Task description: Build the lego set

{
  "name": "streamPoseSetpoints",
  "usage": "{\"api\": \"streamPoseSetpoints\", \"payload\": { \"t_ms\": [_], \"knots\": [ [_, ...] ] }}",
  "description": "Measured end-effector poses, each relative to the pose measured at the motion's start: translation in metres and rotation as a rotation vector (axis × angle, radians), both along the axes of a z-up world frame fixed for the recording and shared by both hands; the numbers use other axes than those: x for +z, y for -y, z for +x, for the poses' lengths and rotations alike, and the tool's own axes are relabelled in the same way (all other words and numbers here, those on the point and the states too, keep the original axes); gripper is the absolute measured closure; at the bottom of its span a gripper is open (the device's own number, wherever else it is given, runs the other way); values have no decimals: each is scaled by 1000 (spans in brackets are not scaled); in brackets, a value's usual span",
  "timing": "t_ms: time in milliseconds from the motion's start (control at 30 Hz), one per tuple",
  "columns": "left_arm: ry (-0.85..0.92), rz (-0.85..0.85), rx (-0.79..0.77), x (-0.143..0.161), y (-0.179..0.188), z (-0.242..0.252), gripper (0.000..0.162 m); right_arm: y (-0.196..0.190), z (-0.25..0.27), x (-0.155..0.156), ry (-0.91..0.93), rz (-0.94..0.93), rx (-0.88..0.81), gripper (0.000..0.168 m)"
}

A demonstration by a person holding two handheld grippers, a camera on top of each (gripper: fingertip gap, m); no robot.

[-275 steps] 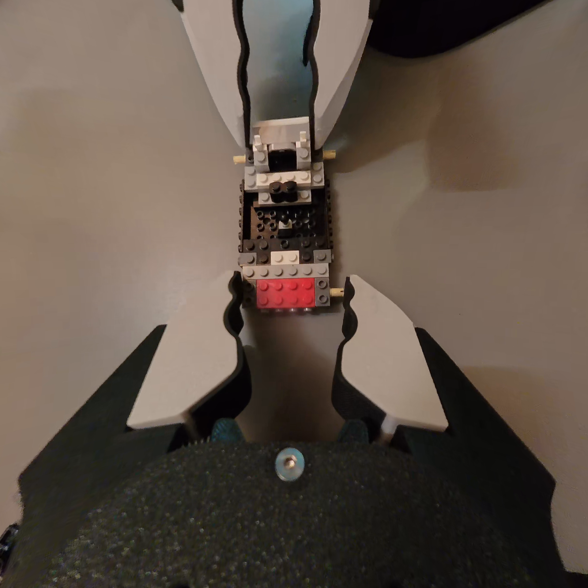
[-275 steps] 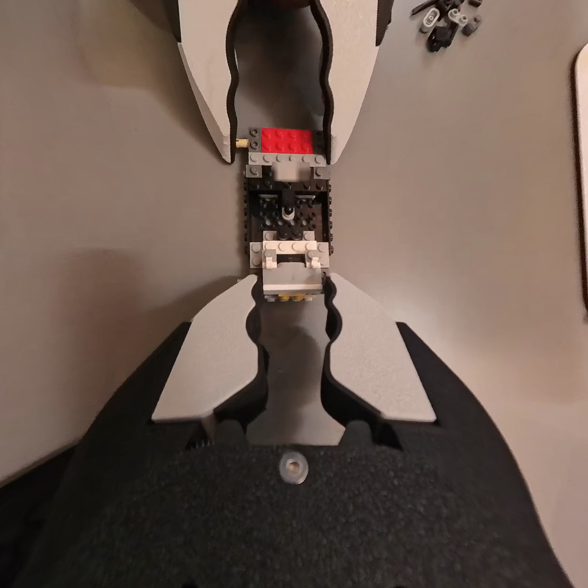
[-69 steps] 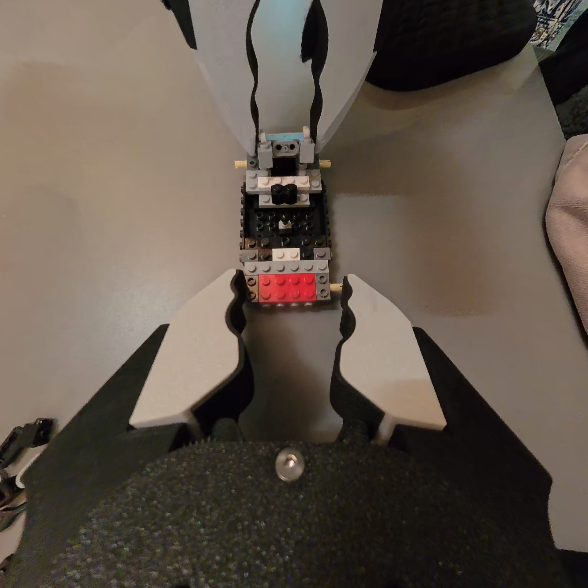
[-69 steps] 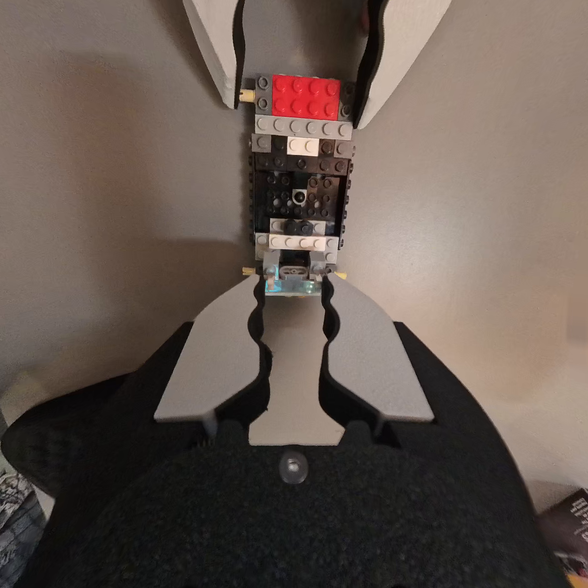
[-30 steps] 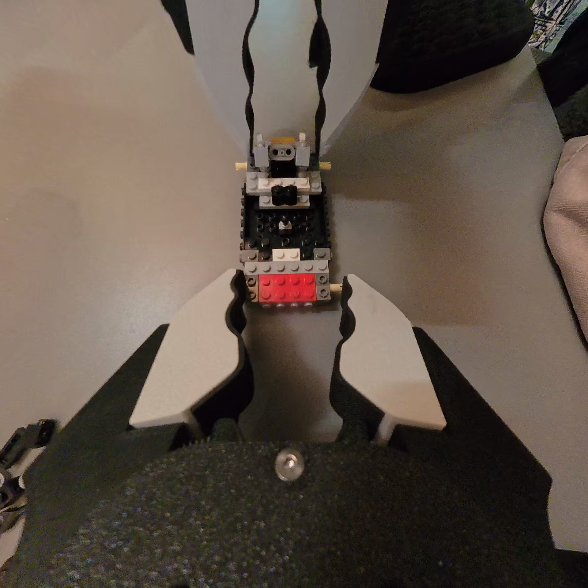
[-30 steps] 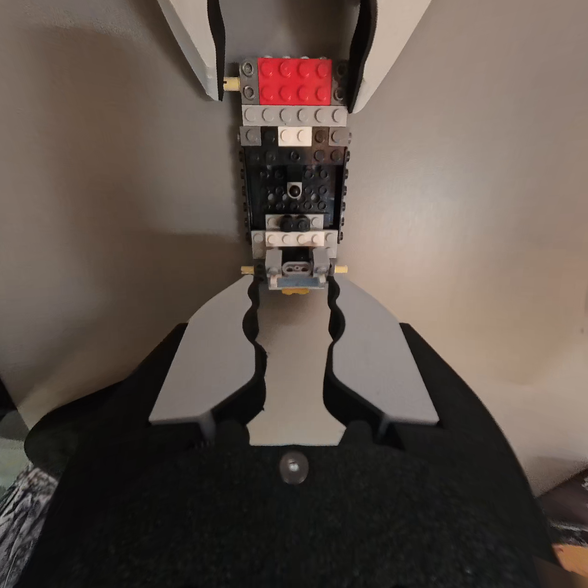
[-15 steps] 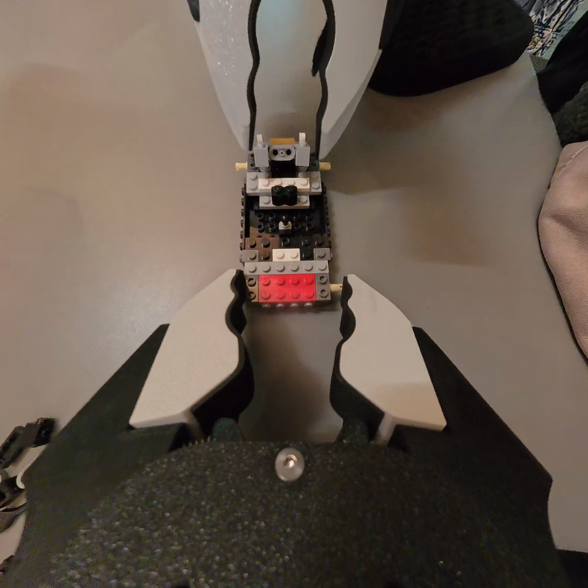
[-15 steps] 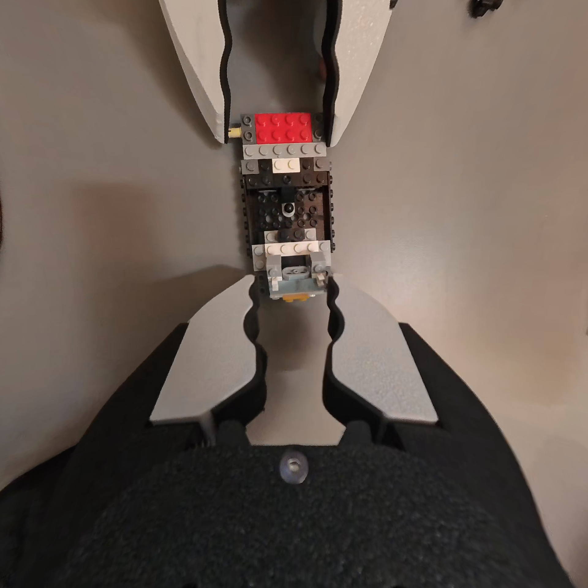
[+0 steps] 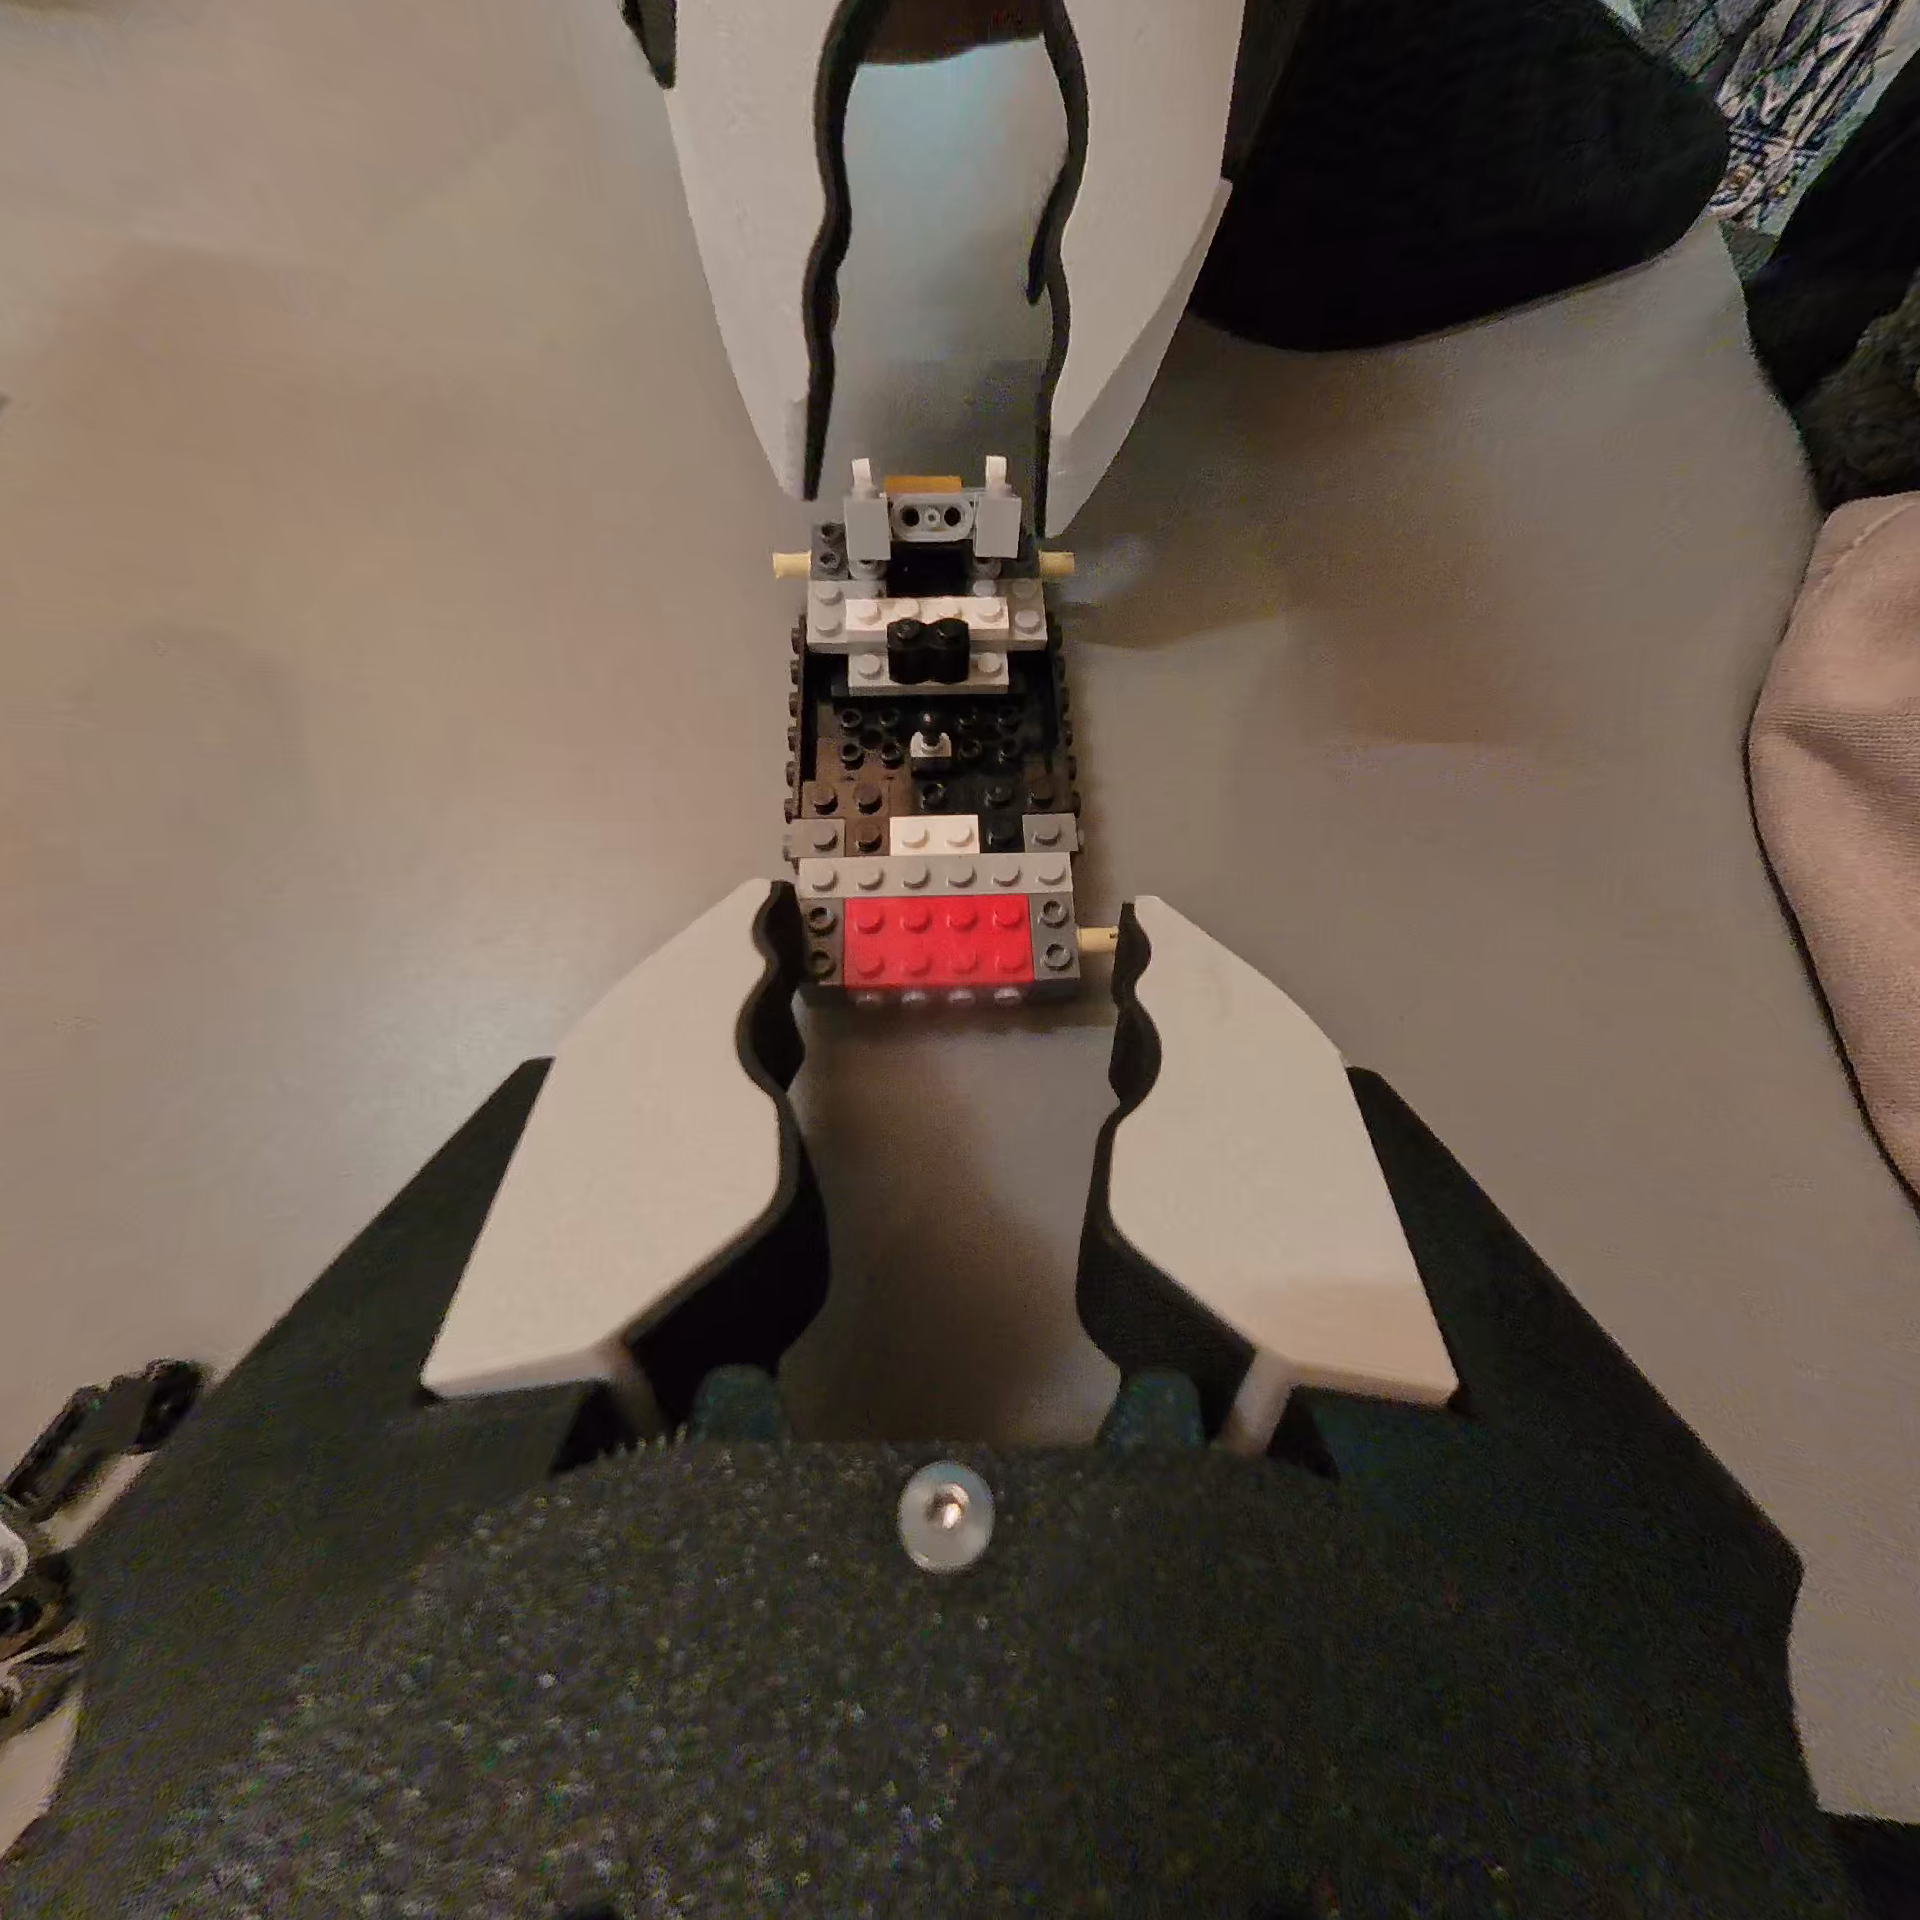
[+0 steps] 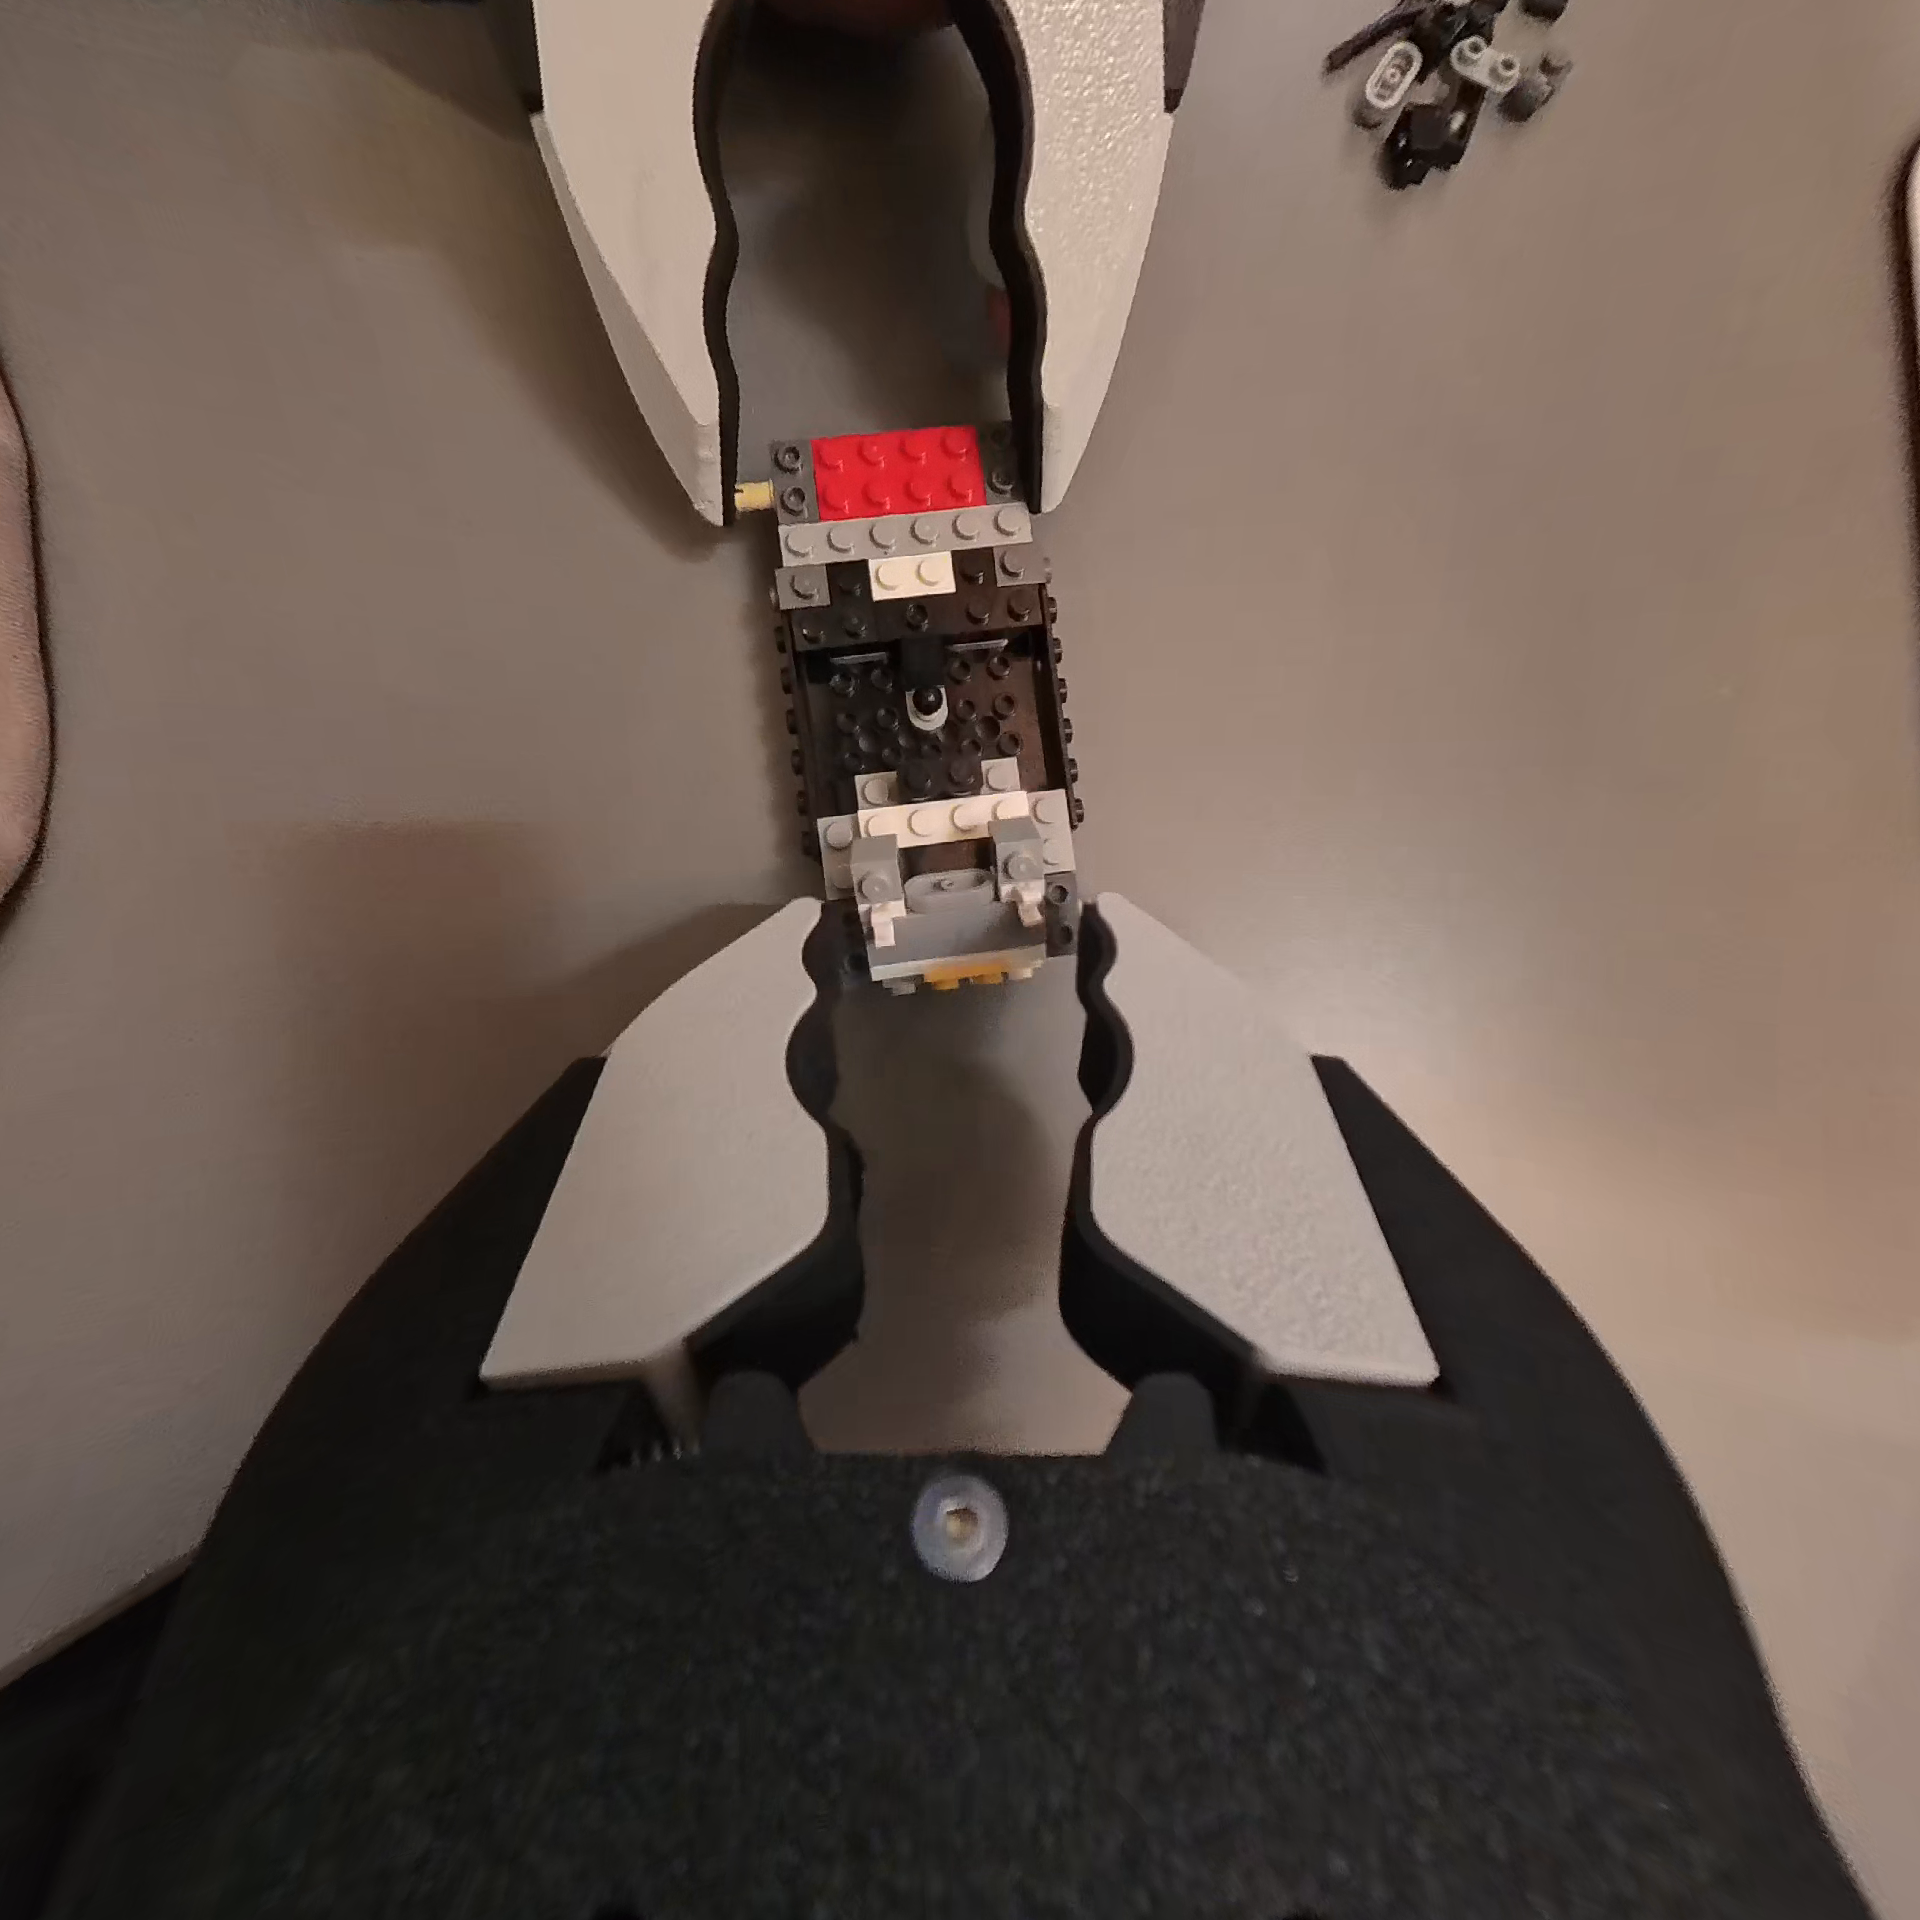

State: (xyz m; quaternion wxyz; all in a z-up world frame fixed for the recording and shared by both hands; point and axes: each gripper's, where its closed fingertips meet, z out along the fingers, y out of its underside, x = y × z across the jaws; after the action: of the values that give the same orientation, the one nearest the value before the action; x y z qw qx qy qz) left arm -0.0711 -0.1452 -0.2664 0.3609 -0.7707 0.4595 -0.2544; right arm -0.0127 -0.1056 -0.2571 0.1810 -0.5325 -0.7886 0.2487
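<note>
The half-built lego set [image 9: 932, 748] sat on the grey bench [image 9: 364, 644], well in from its edges. The left hand-held gripper [image 9: 943, 940] pinched the red-brick end, one finger on the body, the other on the tan axle pin [image 9: 1097, 938]. The right hand-held gripper [image 10: 948, 935] clamped the grey end. I'd guess holding both ends keeps it steady. Spare loose pieces [image 10: 1439, 88] waited toward the bench's far edge.
</note>
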Motion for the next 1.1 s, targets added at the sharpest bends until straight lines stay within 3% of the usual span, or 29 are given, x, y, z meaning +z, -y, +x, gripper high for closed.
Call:
{"api": "streamPoseSetpoints", "payload": {
  "t_ms": [133,233,767,1100],
  "knots": [
    [2,0,2,0,-1,0,105,-1,1,-6,-16,-24,-11,125],
    [5,0,9,1,-2,-1,105,1,2,-6,-28,-50,-8,135],
    [9,-4,8,1,-2,-1,105,0,4,-1,-76,-107,-16,124],
    [8,-10,8,0,-3,-1,105,-1,-1,-5,-107,-125,-19,127]
  ]
}}
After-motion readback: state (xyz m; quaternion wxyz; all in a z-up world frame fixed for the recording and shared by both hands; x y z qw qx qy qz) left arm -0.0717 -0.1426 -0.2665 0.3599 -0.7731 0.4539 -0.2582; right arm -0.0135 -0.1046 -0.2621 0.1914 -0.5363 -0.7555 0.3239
